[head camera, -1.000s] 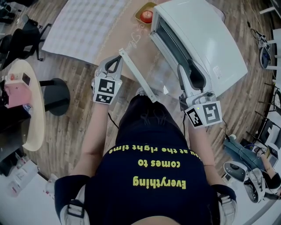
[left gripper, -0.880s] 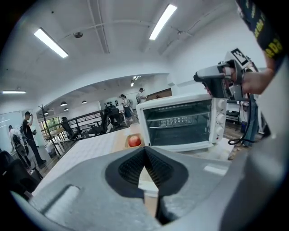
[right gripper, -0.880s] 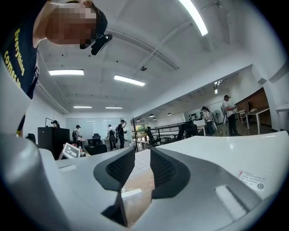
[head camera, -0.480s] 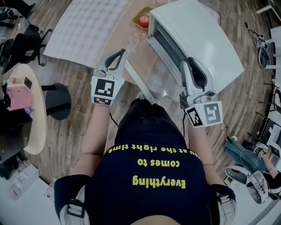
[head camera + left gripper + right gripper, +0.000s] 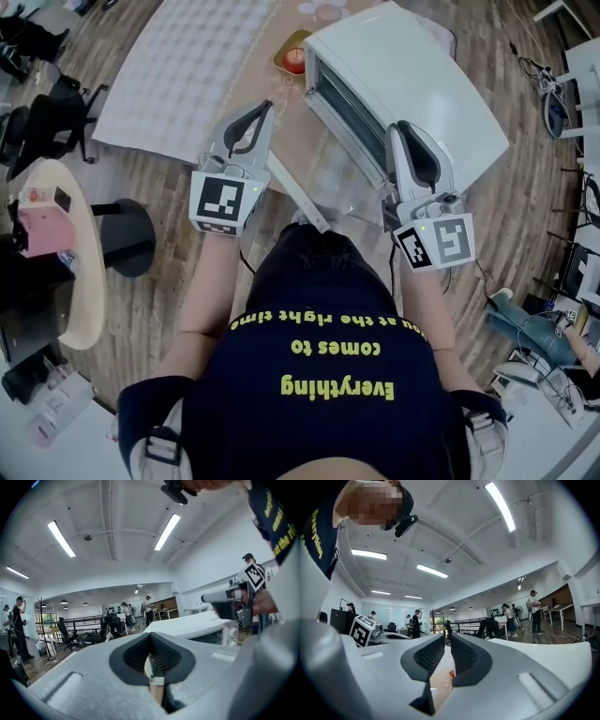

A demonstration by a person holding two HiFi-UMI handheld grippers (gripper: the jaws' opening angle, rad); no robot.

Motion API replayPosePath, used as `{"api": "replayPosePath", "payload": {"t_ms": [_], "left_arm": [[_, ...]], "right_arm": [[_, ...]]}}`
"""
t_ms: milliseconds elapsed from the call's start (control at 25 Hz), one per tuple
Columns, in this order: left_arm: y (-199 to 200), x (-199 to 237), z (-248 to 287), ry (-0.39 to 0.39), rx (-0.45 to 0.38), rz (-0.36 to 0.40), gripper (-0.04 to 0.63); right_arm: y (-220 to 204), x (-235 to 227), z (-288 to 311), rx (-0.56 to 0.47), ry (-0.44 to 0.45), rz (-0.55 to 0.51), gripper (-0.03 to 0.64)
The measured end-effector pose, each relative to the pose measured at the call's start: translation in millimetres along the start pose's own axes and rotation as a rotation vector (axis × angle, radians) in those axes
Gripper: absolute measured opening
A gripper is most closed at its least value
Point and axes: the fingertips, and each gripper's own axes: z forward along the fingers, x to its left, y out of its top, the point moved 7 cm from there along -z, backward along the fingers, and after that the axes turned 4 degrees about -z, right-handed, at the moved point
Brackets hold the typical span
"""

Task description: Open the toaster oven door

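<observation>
**Item: toaster oven door. Status: not yet opened.**

- Toaster oven [image 5: 422, 94]: white and sitting on the table [image 5: 298, 192] ahead of the person and to the right. Its dark-windowed door [image 5: 345, 111] is facing the person's left. In the left gripper view the glass front [image 5: 213, 637] is standing upright against the body, so the door is reading as shut.
- Left gripper [image 5: 263, 110]: hovering over the table's near edge, well apart from the oven. Its jaws are pressing together at the tips and pinching nothing; only the table edge is showing through the gap below them [image 5: 151, 637].
- Right gripper [image 5: 402, 129]: hanging at the near end of the oven front and overlapping the casing in the head view. Its jaws are drawn in to a thin slit with nothing between them [image 5: 446, 640].
- Progress: 0 of the task's steps appear complete. Reaching the handle, gripping it and swinging the door down all seem to be remaining.
- Other items: 1 red object in a small dish [image 5: 294, 58] beyond the oven, and 1 white gridded mat [image 5: 178, 66] to the left.

**Not determinable:**
- The door handle is not separating clearly from the door's edge in any view.
- Whether the right gripper is touching the oven or floating above it.
- The oven's lower front and the hinge line, which are foreshortened in the head view.
- What the red object is.
</observation>
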Motion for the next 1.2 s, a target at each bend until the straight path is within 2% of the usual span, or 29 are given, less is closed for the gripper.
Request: {"api": "replayPosePath", "payload": {"t_ms": [400,1200], "left_arm": [[29,-3,9,-0.024,-0.078,-0.022,0.003],[33,-14,19,-0.072,-0.094,-0.018,0.003]], "right_arm": [[15,-8,1,-0.013,-0.038,-0.027,0.031],[22,-14,-8,-0.007,-0.08,-0.064,0.021]]}}
